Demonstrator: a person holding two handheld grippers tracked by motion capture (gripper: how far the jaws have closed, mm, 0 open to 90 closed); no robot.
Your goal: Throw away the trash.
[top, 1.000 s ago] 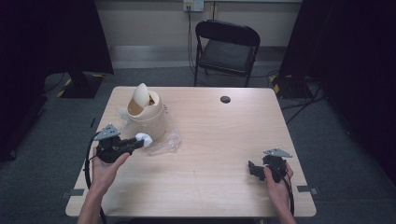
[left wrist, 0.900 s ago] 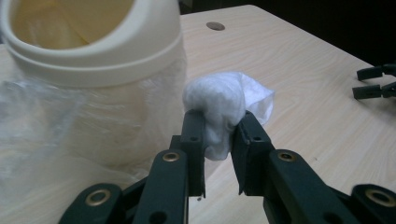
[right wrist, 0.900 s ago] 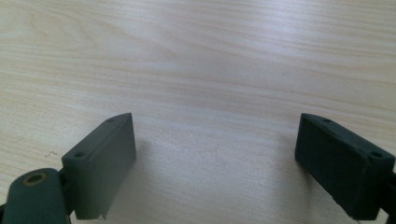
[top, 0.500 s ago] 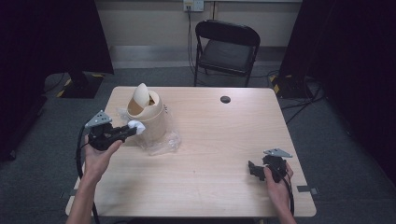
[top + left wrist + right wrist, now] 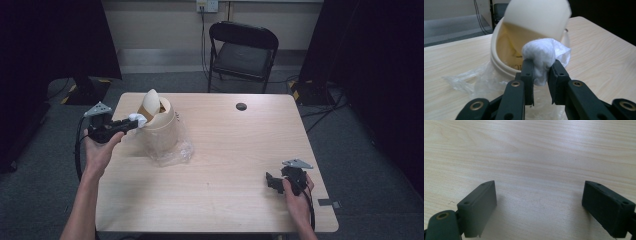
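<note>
One crumpled white tissue wad (image 5: pixel 544 58) is clamped between the jaws of the left gripper (image 5: pixel 131 122), which is held at the left edge of the desk (image 5: pixel 225 150) and pointed toward the right, at the bin. The wad is lumpy with no clear long axis; most of it bulges above and beyond the jaw tips, and it is seen just at the rim of one cream swing-lid bin (image 5: pixel 159 125). The bin stands upright on the desk's left half, its long axis vertical, and its flap lid (image 5: pixel 536 17) is tilted up, so that the opening faces the gripper. One crinkled clear plastic bag (image 5: pixel 175 152) lies around the bin's base.

The right gripper (image 5: pixel 274 182) is held near the desk's front right corner with its jaws spread wide and nothing between them. One small dark round object (image 5: pixel 241 106) rests near the far edge. One black folding chair (image 5: pixel 242 50) stands behind the desk.
</note>
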